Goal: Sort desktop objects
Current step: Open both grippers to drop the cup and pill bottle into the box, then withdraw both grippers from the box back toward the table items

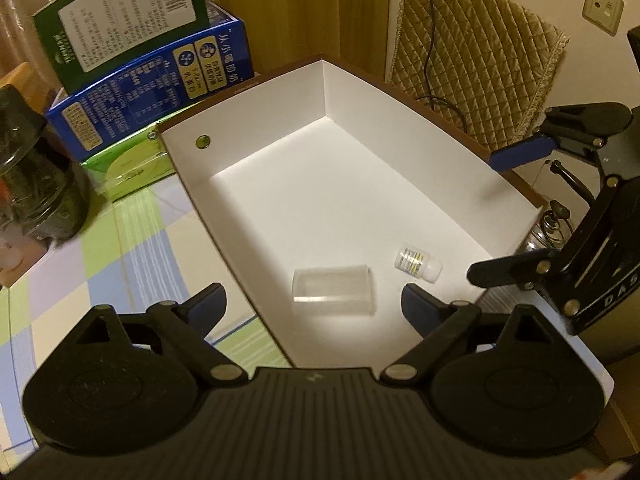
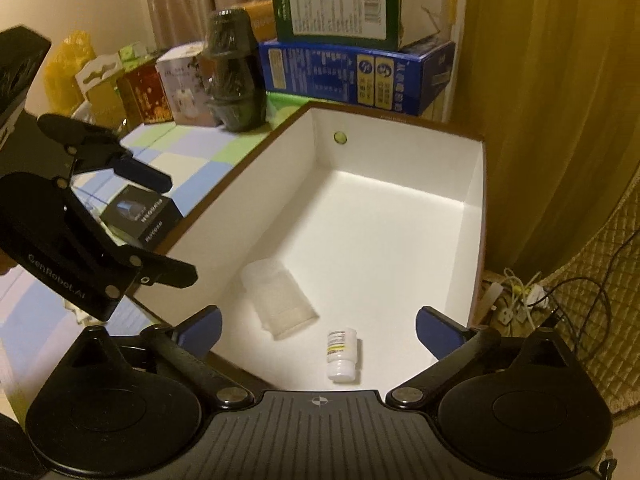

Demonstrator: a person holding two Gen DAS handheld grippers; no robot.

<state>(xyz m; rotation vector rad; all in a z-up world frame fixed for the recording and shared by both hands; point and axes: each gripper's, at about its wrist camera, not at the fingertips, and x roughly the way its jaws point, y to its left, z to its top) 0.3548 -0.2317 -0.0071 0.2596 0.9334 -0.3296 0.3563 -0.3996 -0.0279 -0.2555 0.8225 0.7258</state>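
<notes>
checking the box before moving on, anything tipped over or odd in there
Both items in the white box lie on their sides: the small pill bottle and the clear plastic container. They lie apart, and nothing looks spilled. Both grippers hang open above them.

We've got a box (image 1: 280,208) that's white inside with a brown rim. In it we see a see-through plastic container (image 1: 334,289) and, beside that, a small white bottle (image 2: 341,354) with a yellow-striped label. Left of the box the tablecloth (image 1: 132,248) is checked green, blue, lilac and cream. Behind the box sit a blue carton (image 2: 356,78) and a green-and-white carton (image 2: 340,8).
</notes>
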